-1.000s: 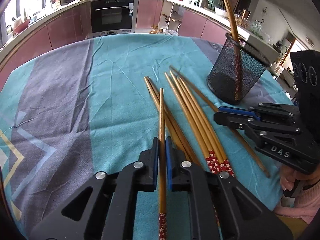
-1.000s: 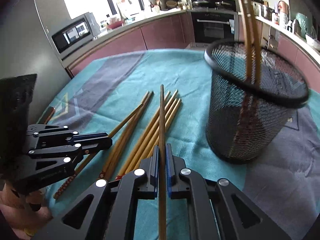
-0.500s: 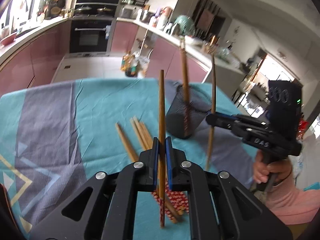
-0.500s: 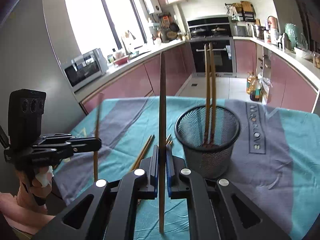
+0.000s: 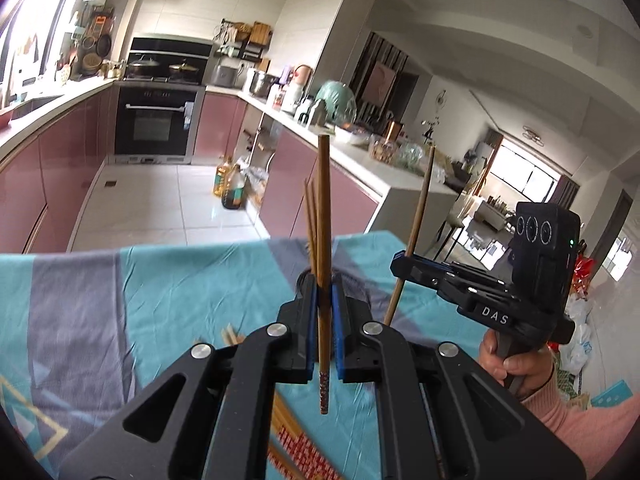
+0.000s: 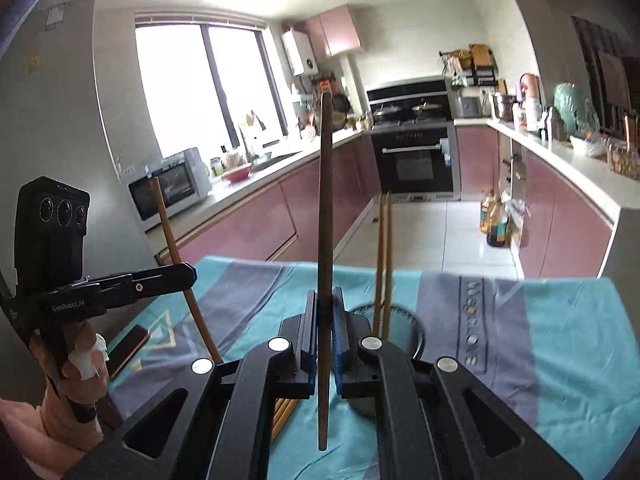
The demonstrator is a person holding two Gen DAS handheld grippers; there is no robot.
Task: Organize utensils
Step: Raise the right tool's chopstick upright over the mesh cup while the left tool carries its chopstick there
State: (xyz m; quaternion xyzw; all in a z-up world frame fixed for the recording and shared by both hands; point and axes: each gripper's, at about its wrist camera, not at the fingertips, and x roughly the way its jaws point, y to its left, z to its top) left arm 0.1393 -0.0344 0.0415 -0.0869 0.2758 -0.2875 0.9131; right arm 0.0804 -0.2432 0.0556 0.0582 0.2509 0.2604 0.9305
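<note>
You are carrying one chopstick (image 5: 323,240) upright in each clamped gripper (image 5: 324,320); next, lower both tips into the mesh holder (image 6: 404,320) just ahead.

The tablecloth (image 5: 180,280) is teal with broad grey-purple stripes and a thin yellow line motif at its near left corner. Above the tablecloth, the black left gripper (image 5: 325,312) has blue pads; its brown chopstick (image 5: 323,216) ends in a red tip with small white marks. More red-and-white patterned chopstick ends (image 5: 304,452) lie on the tablecloth. The black right gripper (image 6: 325,320) also has blue pads and a plain brown chopstick (image 6: 325,208). Beyond the tablecloth, the cabinets (image 6: 248,236) are glossy mauve-pink, the oven (image 6: 414,160) black. A sleeve (image 5: 584,432) is pink.
</note>
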